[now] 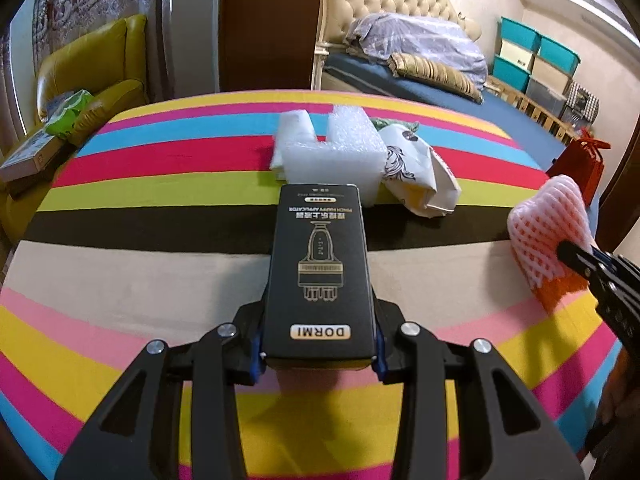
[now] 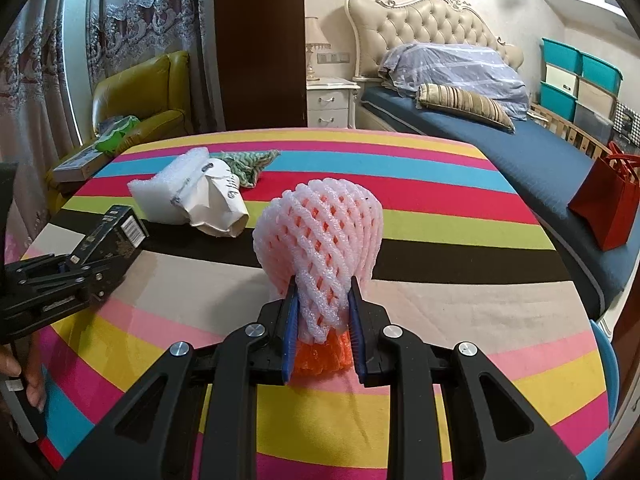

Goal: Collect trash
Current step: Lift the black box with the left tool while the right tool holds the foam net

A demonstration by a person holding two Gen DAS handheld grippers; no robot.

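Left of the foam block (image 1: 332,148) on the striped desk (image 1: 160,272), the left claw (image 1: 318,356) clamps only the black box's (image 1: 318,264) near end; it could pivot out. Right of it, the right claw (image 2: 322,332) pinches a squashy foam net (image 2: 320,240), which might slip free.

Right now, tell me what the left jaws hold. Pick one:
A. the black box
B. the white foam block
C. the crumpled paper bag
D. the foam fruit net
A: the left gripper is shut on the black box, while the foam net sits in the right gripper.
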